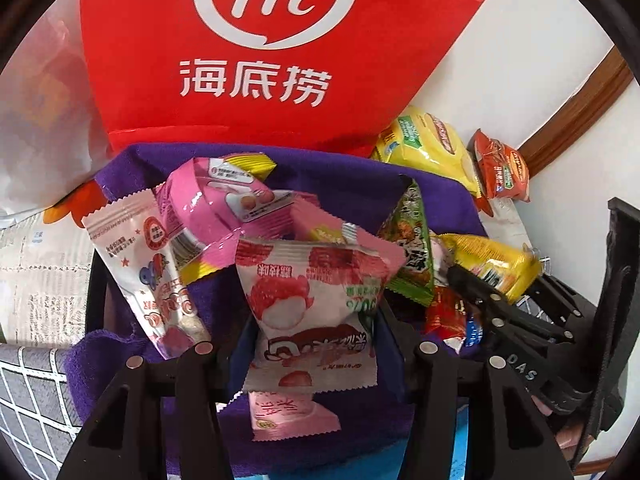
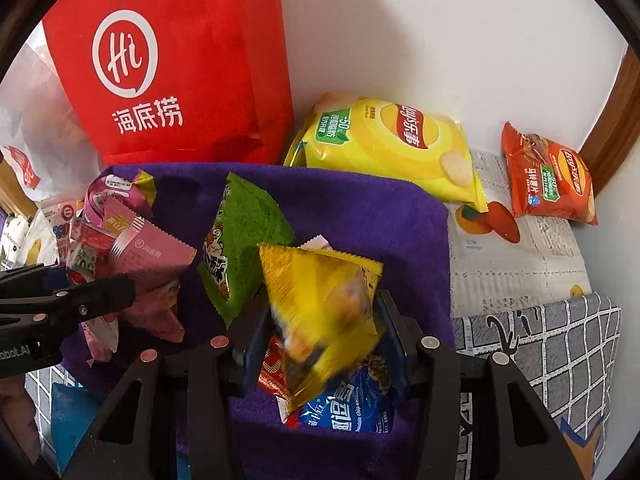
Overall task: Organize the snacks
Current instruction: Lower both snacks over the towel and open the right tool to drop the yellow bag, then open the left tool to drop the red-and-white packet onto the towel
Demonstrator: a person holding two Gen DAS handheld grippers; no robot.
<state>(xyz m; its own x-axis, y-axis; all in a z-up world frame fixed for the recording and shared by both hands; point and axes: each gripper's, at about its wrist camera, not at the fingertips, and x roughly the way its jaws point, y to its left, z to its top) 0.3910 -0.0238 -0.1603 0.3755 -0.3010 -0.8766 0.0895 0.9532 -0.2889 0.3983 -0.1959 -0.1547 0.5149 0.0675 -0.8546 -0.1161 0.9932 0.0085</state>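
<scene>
1. Left gripper (image 1: 316,344), bottom centre of the left wrist view: a pink-and-white lychee packet (image 1: 316,304) sits upright between the fingers, which are partly closed & pinching its lower half.
2. Its top fans out above the fingertips; a second pink packet (image 1: 288,416) lies below on the purple cloth (image 1: 340,188).
3. Right gripper (image 2: 320,344), bottom centre of the right wrist view: a yellow packet (image 2: 320,312) is clamped between partly closed fingers. It's blurred, so the print can't be read.
4. Under it lie a blue packet (image 2: 352,412) & a red packet (image 2: 272,372); a green packet (image 2: 240,240) is just upper left.
5. Upper right of that view: a yellow chip bag (image 2: 392,144) & orange chip bag (image 2: 548,176), off the cloth, by the wall. A red bag (image 2: 168,64) stands upper left.
</scene>
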